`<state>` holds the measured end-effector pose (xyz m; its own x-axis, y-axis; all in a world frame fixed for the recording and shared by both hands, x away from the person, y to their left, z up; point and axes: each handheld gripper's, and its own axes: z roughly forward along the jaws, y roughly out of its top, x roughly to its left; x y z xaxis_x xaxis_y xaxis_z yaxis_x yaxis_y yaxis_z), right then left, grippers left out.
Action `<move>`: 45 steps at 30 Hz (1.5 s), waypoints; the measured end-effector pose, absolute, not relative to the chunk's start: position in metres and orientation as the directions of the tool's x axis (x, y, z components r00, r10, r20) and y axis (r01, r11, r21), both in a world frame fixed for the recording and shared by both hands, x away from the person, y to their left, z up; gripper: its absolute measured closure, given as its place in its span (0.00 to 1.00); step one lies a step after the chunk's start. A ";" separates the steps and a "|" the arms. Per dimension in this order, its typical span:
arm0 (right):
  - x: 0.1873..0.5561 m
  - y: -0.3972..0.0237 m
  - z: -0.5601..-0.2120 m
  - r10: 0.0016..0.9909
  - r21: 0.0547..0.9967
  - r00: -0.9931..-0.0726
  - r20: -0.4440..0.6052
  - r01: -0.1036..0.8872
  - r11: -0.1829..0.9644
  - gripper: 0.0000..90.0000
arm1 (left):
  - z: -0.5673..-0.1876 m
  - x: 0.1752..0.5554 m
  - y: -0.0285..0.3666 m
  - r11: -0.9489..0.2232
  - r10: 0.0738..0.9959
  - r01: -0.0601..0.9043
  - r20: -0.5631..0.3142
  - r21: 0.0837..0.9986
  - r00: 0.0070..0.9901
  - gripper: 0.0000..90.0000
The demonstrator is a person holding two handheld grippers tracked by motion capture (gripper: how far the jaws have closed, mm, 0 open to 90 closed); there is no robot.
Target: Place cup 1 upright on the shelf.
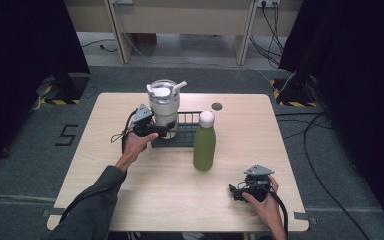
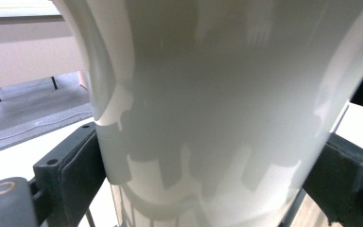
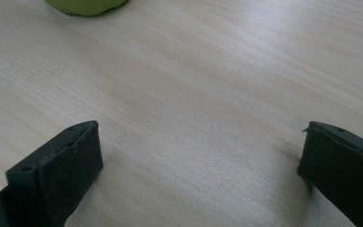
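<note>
A white tumbler with a lid and a straw stands upright at the left end of a black wire rack. My left gripper is shut on its lower body, and in the left gripper view the tumbler is pressed between both jaws. I cannot tell whether the tumbler rests on the rack. A green bottle with a white cap stands upright in front of the rack's right part. My right gripper hovers low near the table's front right, open, with bare wood between its jaws. The bottle's base lies far ahead of it.
The wooden table has a small dark round inset near its back edge. A person's left forearm in a dark sleeve reaches in from the bottom left. Cables lie on the floor to the right of the table.
</note>
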<state>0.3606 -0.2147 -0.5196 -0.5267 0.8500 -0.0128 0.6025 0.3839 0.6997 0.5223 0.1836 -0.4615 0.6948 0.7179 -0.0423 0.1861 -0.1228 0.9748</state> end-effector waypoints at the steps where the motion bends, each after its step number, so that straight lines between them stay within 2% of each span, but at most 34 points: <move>1: 0.361 -0.215 -0.520 0.850 0.700 -0.527 -0.013 0.602 0.384 0.00 | -0.462 0.522 0.182 -0.100 0.719 0.187 -0.058 0.977 0.693 0.10; 6: 0.361 -0.215 -0.520 0.851 0.700 -0.526 -0.011 0.603 0.382 0.00 | -0.461 0.519 0.186 -0.132 0.721 0.192 -0.039 0.972 0.692 0.10; 9: 0.361 -0.215 -0.519 0.850 0.700 -0.526 -0.013 0.603 0.384 0.00 | -0.462 0.516 0.188 -0.100 0.719 0.193 -0.063 0.976 0.693 0.11; 10: 0.361 -0.215 -0.520 0.851 0.700 -0.526 -0.011 0.603 0.382 0.00 | -0.462 0.514 0.192 -0.134 0.716 0.194 -0.040 0.972 0.697 0.12; 14: 0.361 -0.215 -0.520 0.851 0.700 -0.526 -0.011 0.603 0.382 0.00 | -0.462 0.508 0.197 -0.107 0.716 0.203 -0.066 0.973 0.695 0.15; 15: 0.361 -0.215 -0.520 0.851 0.700 -0.526 -0.011 0.603 0.382 0.00 | -0.462 0.506 0.200 -0.130 0.715 0.201 -0.049 0.971 0.697 0.16; 37: 0.361 -0.215 -0.520 0.851 0.700 -0.526 -0.011 0.603 0.382 0.00 | -0.453 0.474 0.220 -0.132 0.708 0.227 -0.069 0.965 0.703 0.16; 45: 0.361 -0.215 -0.520 0.850 0.702 -0.526 -0.011 0.602 0.381 0.00 | -0.451 0.458 0.227 -0.099 0.706 0.227 -0.093 0.969 0.702 0.16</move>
<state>0.3607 -0.2145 -0.5197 -0.5259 0.8505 -0.0106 0.6020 0.3810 0.7017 0.4579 0.2274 -0.4512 0.7025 0.7056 -0.0927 0.2274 -0.0992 0.9687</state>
